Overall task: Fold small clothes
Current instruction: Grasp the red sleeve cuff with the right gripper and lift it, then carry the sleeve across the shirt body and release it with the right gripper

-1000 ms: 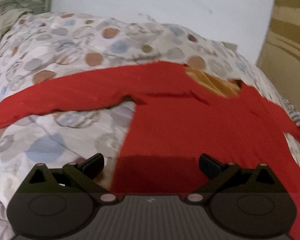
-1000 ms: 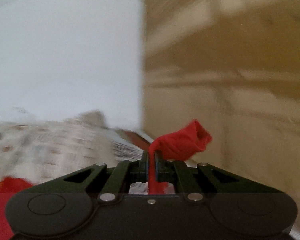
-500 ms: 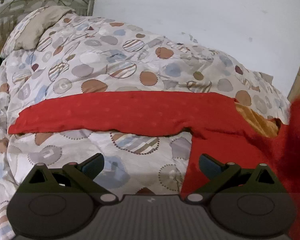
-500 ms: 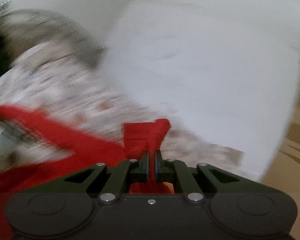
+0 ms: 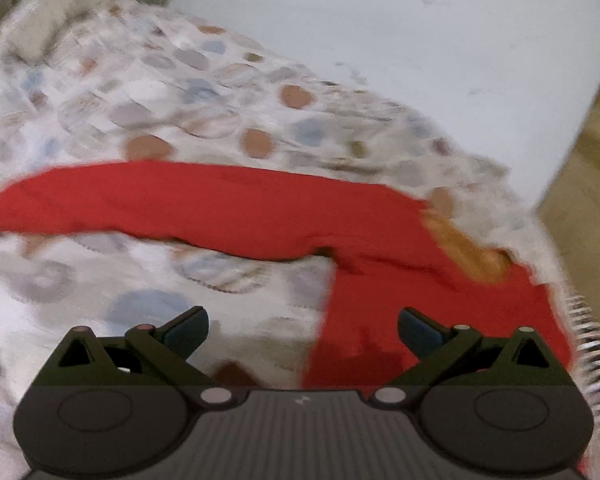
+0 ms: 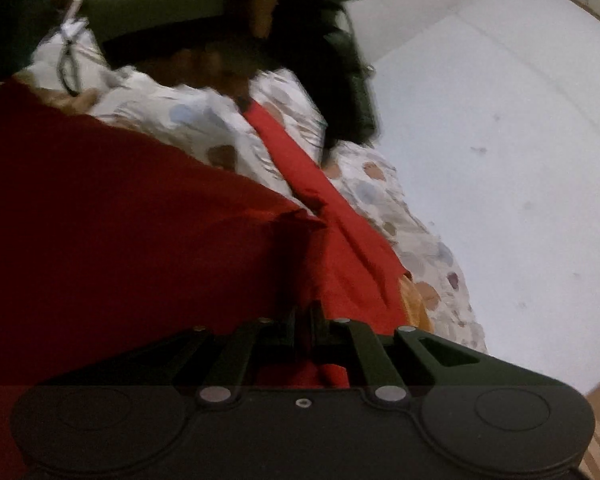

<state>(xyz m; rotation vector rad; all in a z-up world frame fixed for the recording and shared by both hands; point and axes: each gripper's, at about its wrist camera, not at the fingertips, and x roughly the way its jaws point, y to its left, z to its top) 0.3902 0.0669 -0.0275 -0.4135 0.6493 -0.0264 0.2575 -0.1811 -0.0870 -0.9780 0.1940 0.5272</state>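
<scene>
Left gripper (image 5: 302, 326): fingers spread wide, holding nothing, hovering over the patterned bedspread (image 5: 148, 92) at the garment's edge. Red garment (image 5: 204, 204) lies on the bed, one long sleeve stretched flat to the left, body at lower right. Right gripper (image 6: 303, 316): fingers closed tight on a pinch of the red cloth, apparently the other sleeve, though blur obscures this. Judgement: folding barely begun; first sleeve fold in hand, left sleeve and body folds remain.
</scene>
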